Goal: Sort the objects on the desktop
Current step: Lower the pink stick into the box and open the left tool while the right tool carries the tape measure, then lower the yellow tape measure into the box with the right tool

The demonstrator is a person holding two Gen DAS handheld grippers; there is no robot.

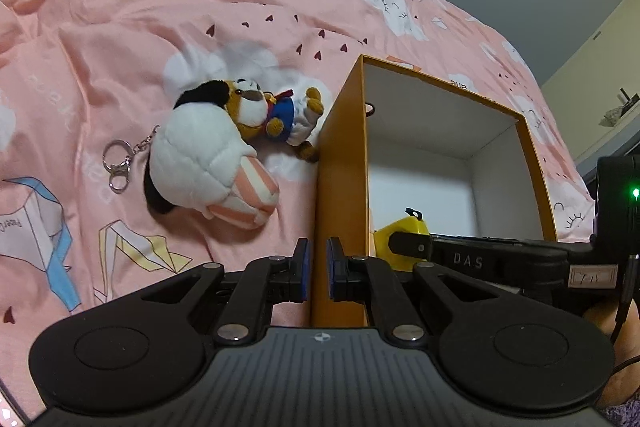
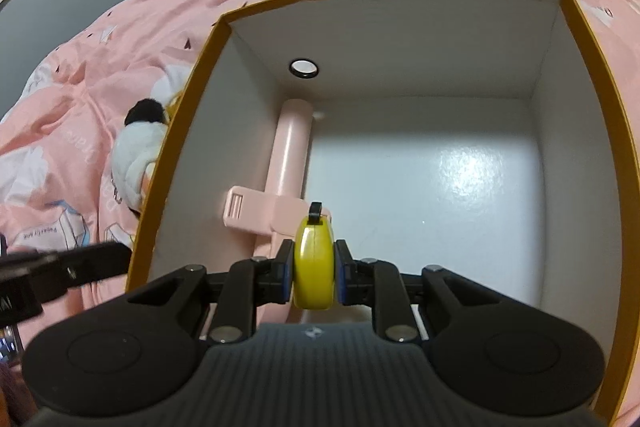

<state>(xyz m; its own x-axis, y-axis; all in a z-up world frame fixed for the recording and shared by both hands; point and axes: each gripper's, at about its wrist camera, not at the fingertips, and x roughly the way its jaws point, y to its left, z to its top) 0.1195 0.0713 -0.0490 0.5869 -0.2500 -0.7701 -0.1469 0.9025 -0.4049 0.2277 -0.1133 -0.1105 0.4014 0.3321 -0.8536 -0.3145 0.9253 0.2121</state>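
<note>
Yellow tape measure, hard, smooth and probably slippery, sits pinched across its flat faces in the right gripper above the orange box, while the left gripper pinches that box's wall.

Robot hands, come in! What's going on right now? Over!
Left gripper shut on the orange box wall. Right gripper shut on the yellow tape measure, over the box. Pink tool already inside. Plush toys outside. Nothing blocking.
</note>
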